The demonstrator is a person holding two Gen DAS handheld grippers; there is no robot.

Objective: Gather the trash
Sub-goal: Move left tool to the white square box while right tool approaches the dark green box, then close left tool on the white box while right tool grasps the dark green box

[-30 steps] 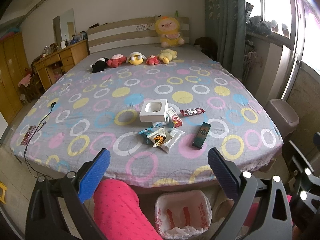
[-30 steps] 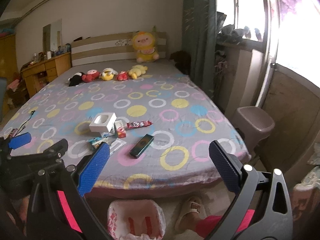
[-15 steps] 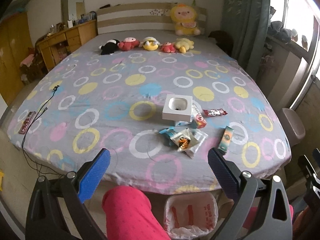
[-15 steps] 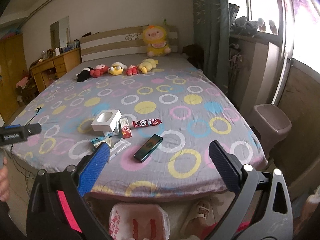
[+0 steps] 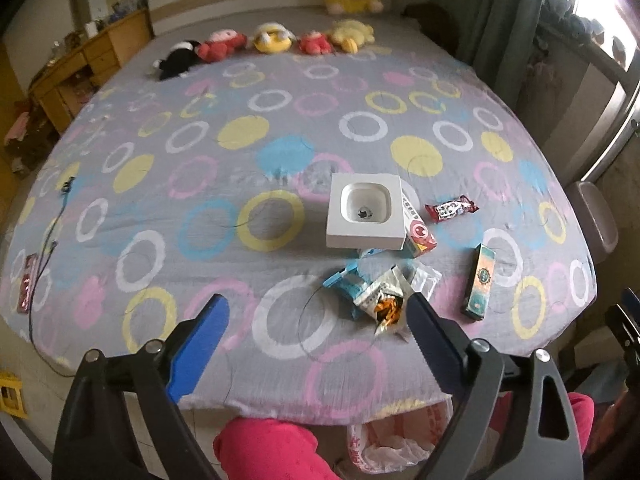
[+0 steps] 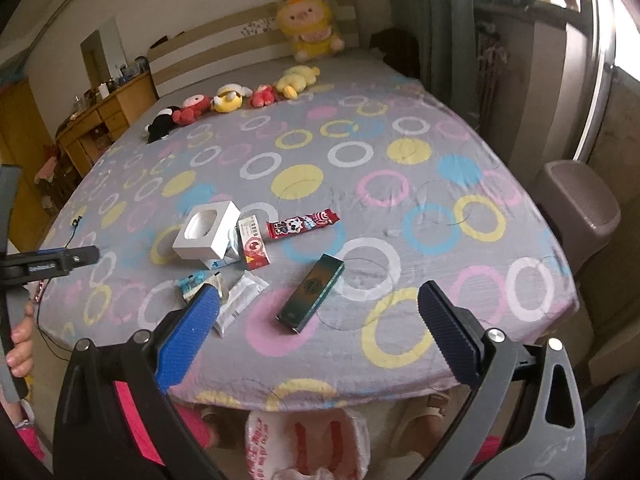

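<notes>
Trash lies near the bed's foot: a white square box [image 5: 364, 212] [image 6: 208, 230], a small red box [image 5: 418, 232] [image 6: 252, 246], a red candy wrapper [image 5: 451, 208] [image 6: 303, 223], a dark green box [image 5: 481, 282] [image 6: 311, 291] and crumpled snack wrappers [image 5: 380, 296] [image 6: 240, 300]. My left gripper [image 5: 316, 308] hovers over the bed edge; its jaws are closing with only sheet between them, and the wrappers lie by its right finger. My right gripper [image 6: 319, 296] stands open above the green box. A bin lined with a white bag [image 5: 394, 440] [image 6: 308, 440] sits below.
Plush toys [image 5: 272, 38] line the headboard end. A wooden desk [image 6: 104, 120] stands left, a brown stool-like bin [image 6: 580, 208] right. A phone on a cable [image 5: 28, 284] lies at the bed's left edge. A pink-clad leg [image 5: 272, 452] is below; a hand [image 6: 20, 348] holds the left gripper.
Both views have come closer to the bed and tilted down, so the trash looms larger. The left fingers stand slightly nearer each other.
</notes>
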